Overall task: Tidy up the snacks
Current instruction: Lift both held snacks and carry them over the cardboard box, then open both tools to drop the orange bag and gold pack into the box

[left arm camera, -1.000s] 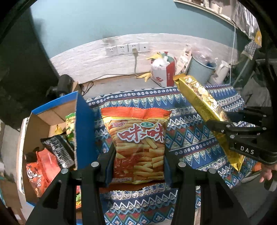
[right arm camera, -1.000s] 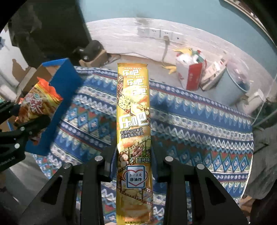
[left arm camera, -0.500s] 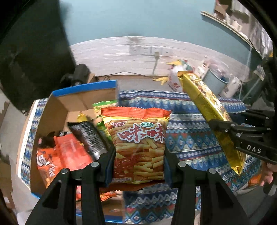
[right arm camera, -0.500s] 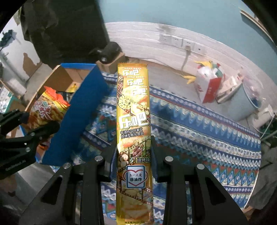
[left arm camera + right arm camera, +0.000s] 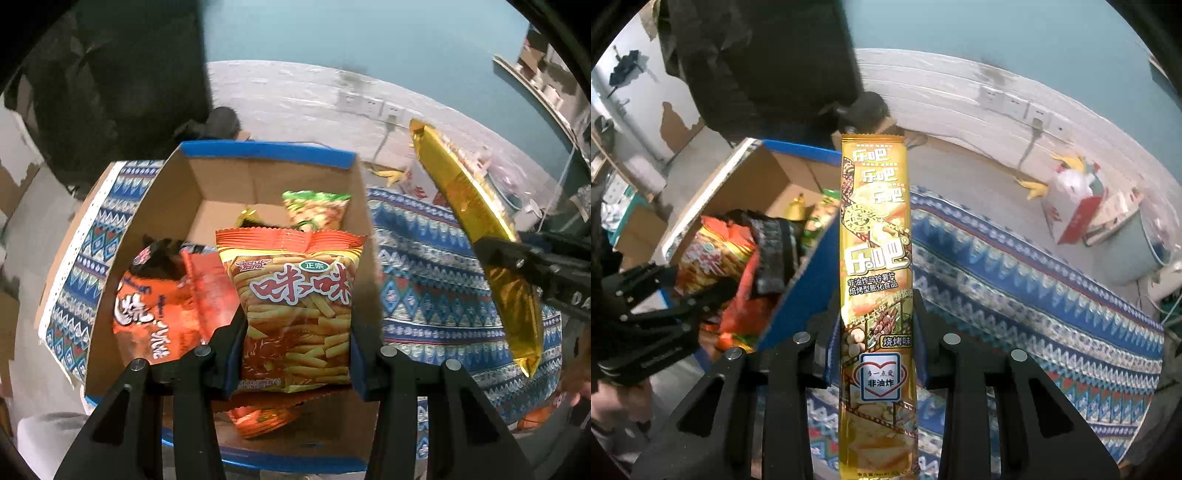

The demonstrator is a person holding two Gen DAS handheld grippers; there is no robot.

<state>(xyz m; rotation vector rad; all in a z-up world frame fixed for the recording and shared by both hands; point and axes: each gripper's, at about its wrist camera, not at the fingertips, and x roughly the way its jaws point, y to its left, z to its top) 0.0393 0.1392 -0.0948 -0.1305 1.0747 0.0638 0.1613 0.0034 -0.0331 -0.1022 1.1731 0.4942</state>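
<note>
Two snack packs held over the box (image 5: 258,155)
Left gripper (image 5: 295,339) clamps the puffy chip bag (image 5: 295,302) – light, crushable; right gripper (image 5: 875,332) pinches the slim gold pack (image 5: 875,240) low – probably slippery.

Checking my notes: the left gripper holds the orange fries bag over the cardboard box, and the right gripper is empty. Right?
Not quite. The right gripper is shut on a long gold chip packet, as the right wrist view shows. The left gripper does hold the orange fries bag over the cardboard box.
</note>
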